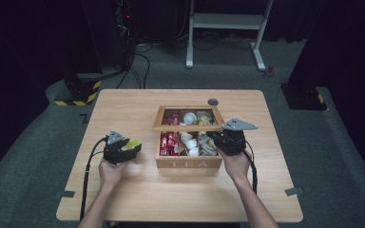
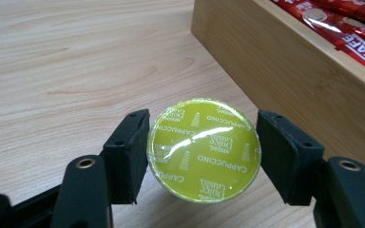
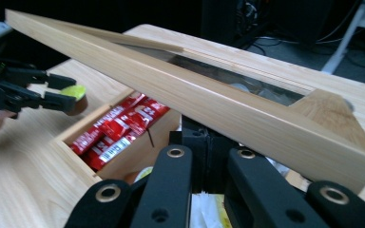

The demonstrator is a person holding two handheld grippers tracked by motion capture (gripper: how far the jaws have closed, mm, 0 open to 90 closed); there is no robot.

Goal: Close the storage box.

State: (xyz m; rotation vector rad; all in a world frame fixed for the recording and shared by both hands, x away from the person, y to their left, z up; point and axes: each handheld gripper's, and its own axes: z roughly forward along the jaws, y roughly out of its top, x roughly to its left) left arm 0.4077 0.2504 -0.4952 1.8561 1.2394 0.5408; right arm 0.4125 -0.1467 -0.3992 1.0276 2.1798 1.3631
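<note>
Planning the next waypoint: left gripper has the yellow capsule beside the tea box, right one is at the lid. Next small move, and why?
Probably lower the capsule onto the table and open the left gripper. Its jaws clamp the capsule just above the bare wood beside the tea box, outside it. The right gripper is shut under the raised lid, propping it.

we see both forearms come in from the bottom of the high view, bare, each hand wrapped round a gripper body. the left gripper (image 1: 132, 146) sits low over the table, pointing right, its jaws closed and gripping. the right gripper (image 1: 217, 138) points left, jaws brought fully together, its grey plate on top and a cable trailing back along the wrist.
</note>
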